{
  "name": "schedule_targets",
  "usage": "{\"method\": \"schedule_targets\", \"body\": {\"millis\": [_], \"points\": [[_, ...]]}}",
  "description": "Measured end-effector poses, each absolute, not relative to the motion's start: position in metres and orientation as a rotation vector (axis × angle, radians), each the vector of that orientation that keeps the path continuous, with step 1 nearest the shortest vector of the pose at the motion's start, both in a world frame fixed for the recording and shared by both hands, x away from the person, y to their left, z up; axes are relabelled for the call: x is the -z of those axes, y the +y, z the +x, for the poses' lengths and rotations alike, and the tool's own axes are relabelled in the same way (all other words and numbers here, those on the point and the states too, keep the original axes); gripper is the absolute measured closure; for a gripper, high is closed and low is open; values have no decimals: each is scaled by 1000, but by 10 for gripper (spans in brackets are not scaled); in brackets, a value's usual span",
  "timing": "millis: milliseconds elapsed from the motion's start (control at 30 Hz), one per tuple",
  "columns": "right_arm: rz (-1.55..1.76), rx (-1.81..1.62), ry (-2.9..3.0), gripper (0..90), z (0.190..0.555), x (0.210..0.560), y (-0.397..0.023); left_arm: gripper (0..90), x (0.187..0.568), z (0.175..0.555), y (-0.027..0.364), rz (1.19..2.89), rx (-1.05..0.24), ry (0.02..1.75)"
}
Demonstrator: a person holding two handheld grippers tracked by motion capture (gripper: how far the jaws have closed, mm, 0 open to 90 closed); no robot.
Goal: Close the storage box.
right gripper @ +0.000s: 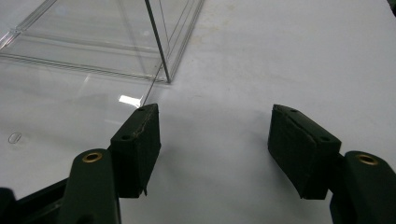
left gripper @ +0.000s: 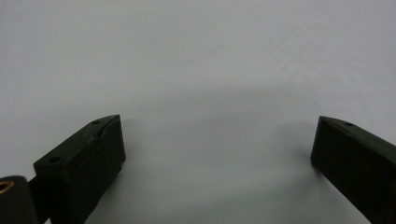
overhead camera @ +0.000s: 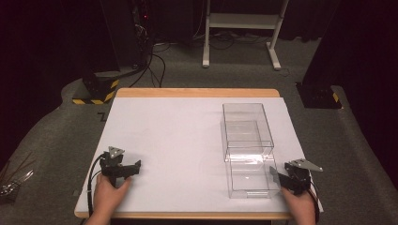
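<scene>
Right gripper view: clear box just beyond open right claw.

No readable text, label, brand or number shows anywhere. The one sign is the yellow-and-black warning stripes on a dark base standing on the floor beyond the table's far left corner.

Bare desk lies open ahead of the left gripper's fingers, while the clear box stands just ahead-left of the right gripper's fingers.
</scene>
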State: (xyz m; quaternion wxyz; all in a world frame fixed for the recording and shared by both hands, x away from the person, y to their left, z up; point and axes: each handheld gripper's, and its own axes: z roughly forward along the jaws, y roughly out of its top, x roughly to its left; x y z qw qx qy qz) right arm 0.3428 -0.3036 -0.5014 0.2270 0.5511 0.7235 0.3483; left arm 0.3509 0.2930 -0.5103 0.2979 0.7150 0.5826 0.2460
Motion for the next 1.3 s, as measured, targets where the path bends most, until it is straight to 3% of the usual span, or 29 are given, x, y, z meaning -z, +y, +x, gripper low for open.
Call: {"method": "schedule_targets", "body": {"millis": [1300], "points": [[1465, -974, 1973, 350, 337, 495, -304, 31, 510, 351, 293, 1903, -653, 1547]]}}
